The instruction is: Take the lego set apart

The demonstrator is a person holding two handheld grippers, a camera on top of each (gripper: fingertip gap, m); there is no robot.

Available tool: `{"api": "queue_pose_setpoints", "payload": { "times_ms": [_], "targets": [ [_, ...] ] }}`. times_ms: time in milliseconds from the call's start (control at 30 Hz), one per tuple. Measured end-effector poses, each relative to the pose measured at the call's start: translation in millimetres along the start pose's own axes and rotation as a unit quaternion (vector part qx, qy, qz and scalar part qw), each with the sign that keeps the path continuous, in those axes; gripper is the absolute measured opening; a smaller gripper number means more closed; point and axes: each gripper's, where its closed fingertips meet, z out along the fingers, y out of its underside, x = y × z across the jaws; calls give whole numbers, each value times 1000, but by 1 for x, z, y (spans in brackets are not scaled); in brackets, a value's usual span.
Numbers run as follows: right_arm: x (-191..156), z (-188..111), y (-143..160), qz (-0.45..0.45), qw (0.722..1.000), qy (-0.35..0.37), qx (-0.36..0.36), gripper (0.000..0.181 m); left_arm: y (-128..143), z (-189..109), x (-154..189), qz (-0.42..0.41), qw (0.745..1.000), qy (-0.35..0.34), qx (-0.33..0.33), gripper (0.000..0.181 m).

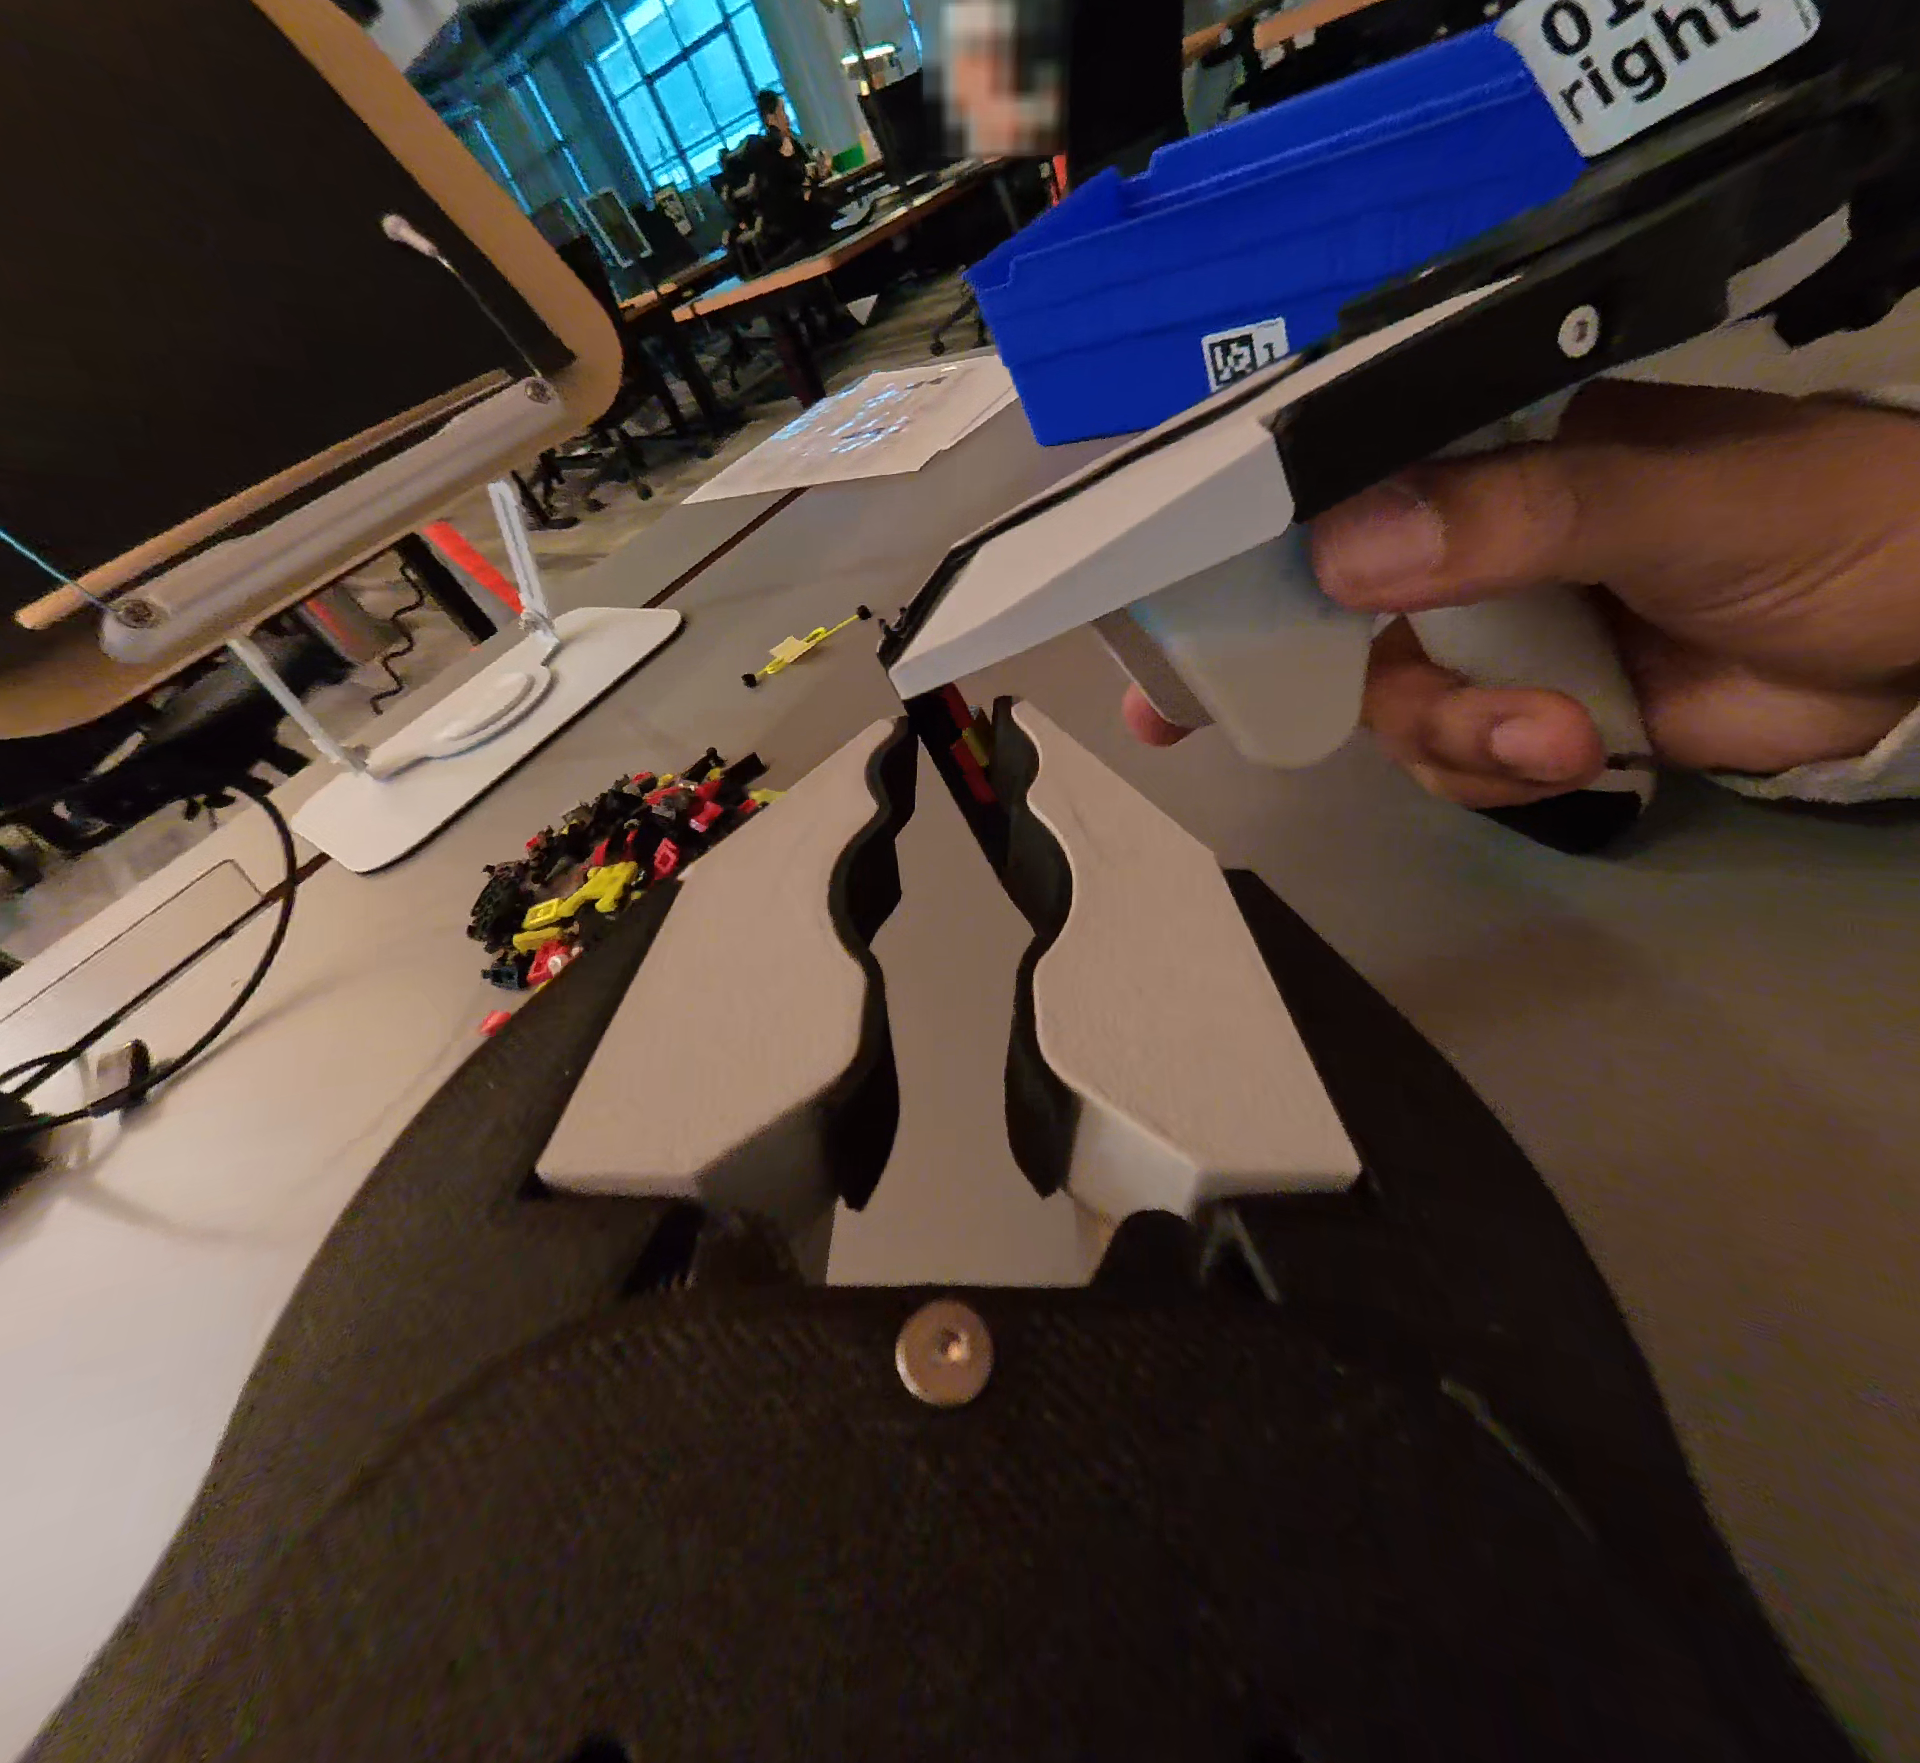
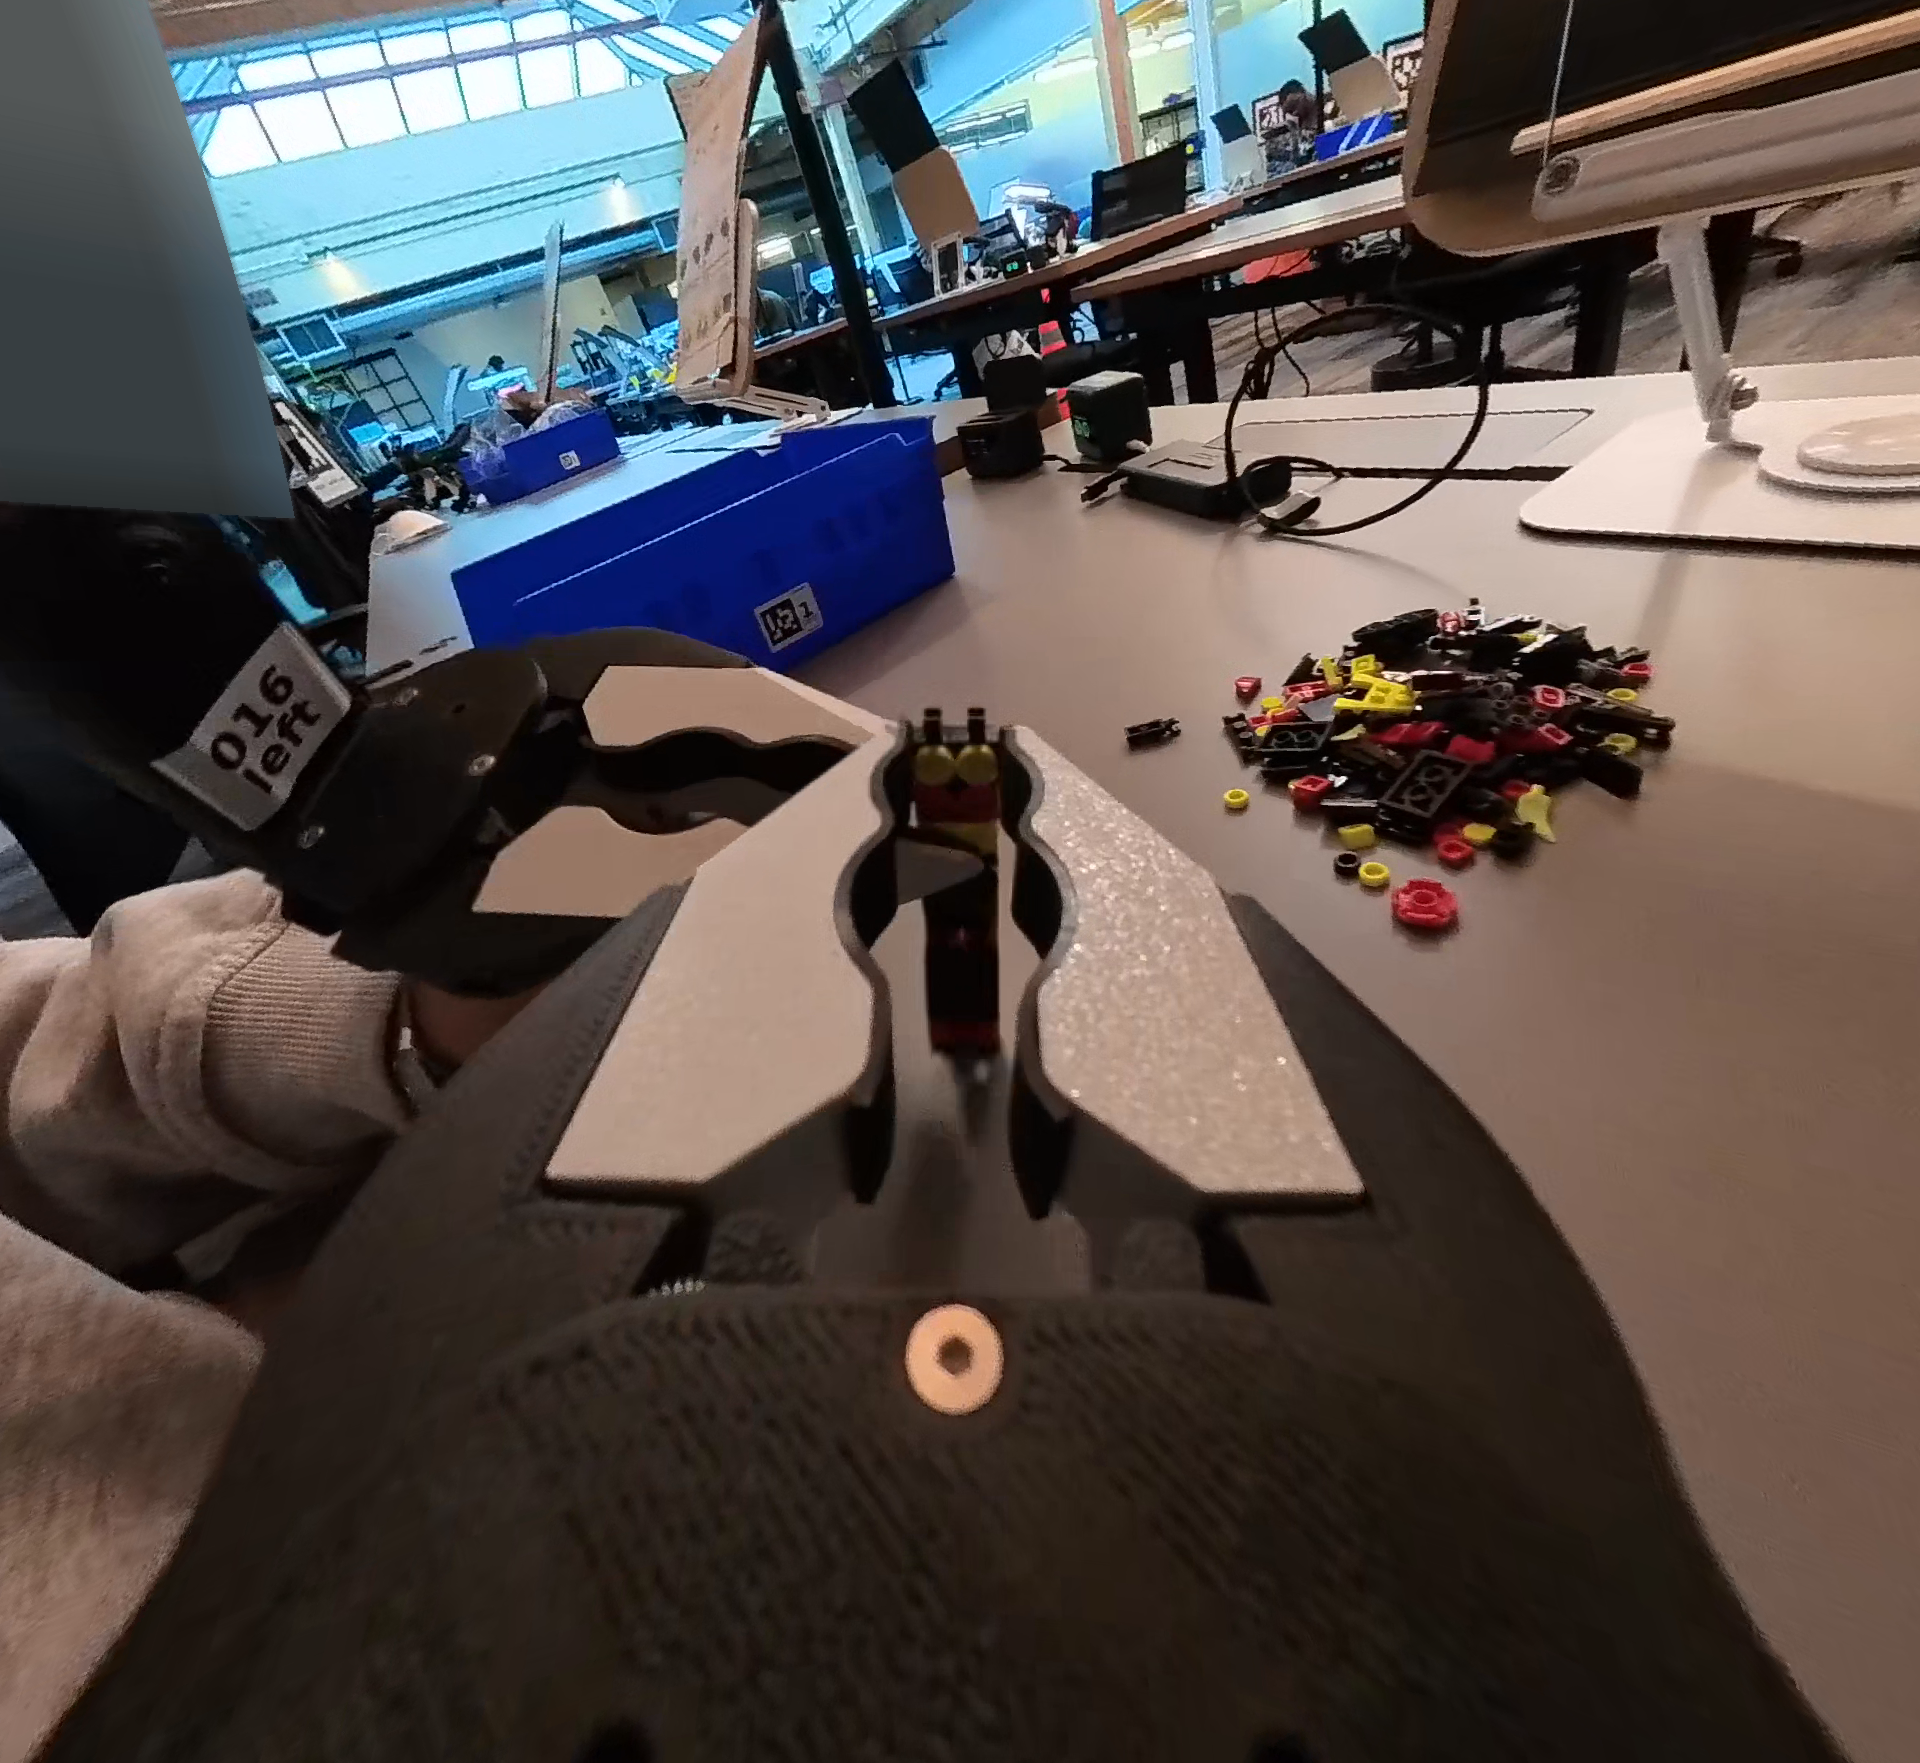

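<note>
We see our right gripper (image 2: 951,757), with matte grey wavy-edged fingers, clamped on a slim studded black, red and yellow lego assembly (image 2: 961,866) held above the smooth grey table (image 2: 1558,1090). Our left gripper (image 1: 956,737) pinches the same assembly at its tips, jaws nearly together. A loose heap of glossy black, red and yellow bricks (image 2: 1444,742) lies beside, near a ribbed blue plastic bin (image 2: 717,534).

Black, red and yellow lego pieces (image 2: 1444,747), blue bin (image 2: 707,550), grey-and-black tongs (image 2: 951,757)

Glossy plastic bricks (image 2: 1455,737), matt table (image 2: 1558,1038)
</note>
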Motion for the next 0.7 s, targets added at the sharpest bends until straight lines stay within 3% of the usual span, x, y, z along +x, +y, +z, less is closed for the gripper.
{"api": "queue_pose_setpoints", "payload": {
  "times_ms": [700],
  "targets": [
    [1,0,0,15,1000,-8,8,18,-1,-2,-10,-42,999,-5,8,11]
  ]
}}
